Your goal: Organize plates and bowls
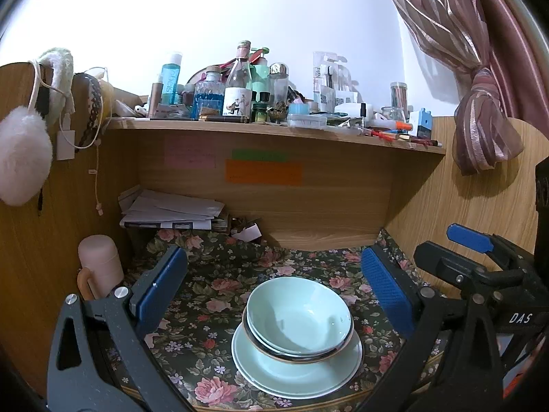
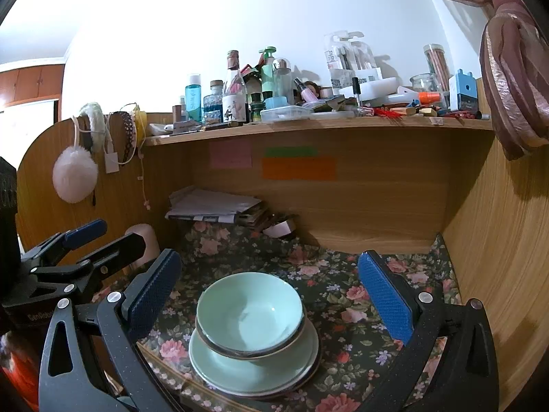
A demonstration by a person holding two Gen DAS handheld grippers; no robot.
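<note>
Bowls [image 1: 298, 316] sit nested on stacked plates [image 1: 296, 374] near the desk's [image 1: 212, 295] front edge, between both wide-open, empty grippers: left gripper [image 1: 274, 288], right gripper [image 2: 271, 292], marked "DAS". On the rear shelf [image 1: 274, 128], a blue bottle's [image 1: 170, 82] label is unreadable.

Both wrist cameras look forward and slightly down from the desk's front edge, close to the stacked bowls [image 1: 298, 319] and plates [image 1: 295, 370]. The left view sits left of the right; both share the stack, floral cloth [image 2: 360, 295] and cluttered shelf [image 2: 308, 125].

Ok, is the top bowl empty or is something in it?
Empty. The top bowl shows only its bare green inside in both views; it sits upright, nested in another bowl on the plates.
</note>
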